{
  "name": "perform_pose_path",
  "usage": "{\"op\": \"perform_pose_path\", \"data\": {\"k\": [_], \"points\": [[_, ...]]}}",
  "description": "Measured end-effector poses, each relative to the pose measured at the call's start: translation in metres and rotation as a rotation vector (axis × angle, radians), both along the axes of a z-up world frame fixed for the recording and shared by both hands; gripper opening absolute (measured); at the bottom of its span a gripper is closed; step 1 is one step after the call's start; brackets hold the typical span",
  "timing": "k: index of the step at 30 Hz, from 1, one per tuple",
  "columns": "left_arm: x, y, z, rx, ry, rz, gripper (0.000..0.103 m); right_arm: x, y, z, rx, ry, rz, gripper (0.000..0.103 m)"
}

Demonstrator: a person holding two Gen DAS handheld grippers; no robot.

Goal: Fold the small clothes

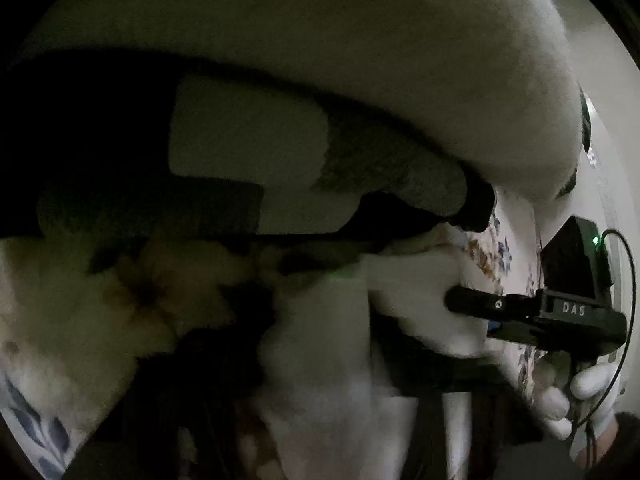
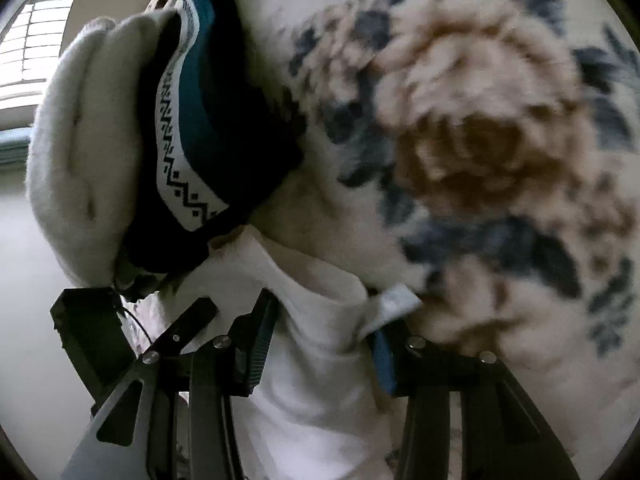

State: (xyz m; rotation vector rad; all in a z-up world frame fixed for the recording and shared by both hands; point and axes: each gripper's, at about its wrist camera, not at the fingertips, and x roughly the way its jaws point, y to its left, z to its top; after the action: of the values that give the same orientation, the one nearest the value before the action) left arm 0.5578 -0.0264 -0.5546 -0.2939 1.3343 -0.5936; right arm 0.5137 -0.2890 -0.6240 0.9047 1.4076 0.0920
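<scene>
White garment [image 2: 316, 360], small and thin, lies on the floral blanket [image 2: 500, 128] just beside a stack of folded items: a pale fleece piece [image 2: 76, 152] and a dark knit with a zigzag band [image 2: 180, 148]. Judged light, limp and non-slippery; it will sag unless held at an edge or corner. Right gripper [image 2: 320, 344] stands partly wide with the cloth between its fingers; firm contact cannot be confirmed. Left gripper's own jaws are unreadable in its dark view; judged nearly closed, contents unknown.
</scene>
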Motion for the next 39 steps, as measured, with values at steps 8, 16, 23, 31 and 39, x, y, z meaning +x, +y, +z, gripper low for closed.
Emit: {"op": "perform_pose_path", "data": {"k": [8, 16, 23, 31, 39], "points": [[-0.025, 0.008, 0.046, 0.002, -0.15, -0.009, 0.01, 0.003, 0.04, 0.04, -0.067, -0.118, 0.073, 0.011], [-0.069, 0.026, 0.109, -0.045, -0.27, 0.004, 0.01, -0.039, 0.047, 0.114, -0.118, -0.282, 0.125, 0.011], [-0.154, 0.04, 0.156, -0.057, -0.344, -0.029, 0.01, -0.12, 0.057, 0.169, -0.14, -0.383, 0.155, 0.011], [-0.275, 0.056, 0.131, 0.002, -0.115, -0.042, 0.031, -0.261, 0.084, 0.165, -0.156, -0.282, 0.274, 0.013], [-0.344, 0.138, 0.081, 0.077, 0.181, 0.154, 0.046, -0.346, 0.059, 0.112, -0.03, -0.049, 0.275, 0.04]]}}
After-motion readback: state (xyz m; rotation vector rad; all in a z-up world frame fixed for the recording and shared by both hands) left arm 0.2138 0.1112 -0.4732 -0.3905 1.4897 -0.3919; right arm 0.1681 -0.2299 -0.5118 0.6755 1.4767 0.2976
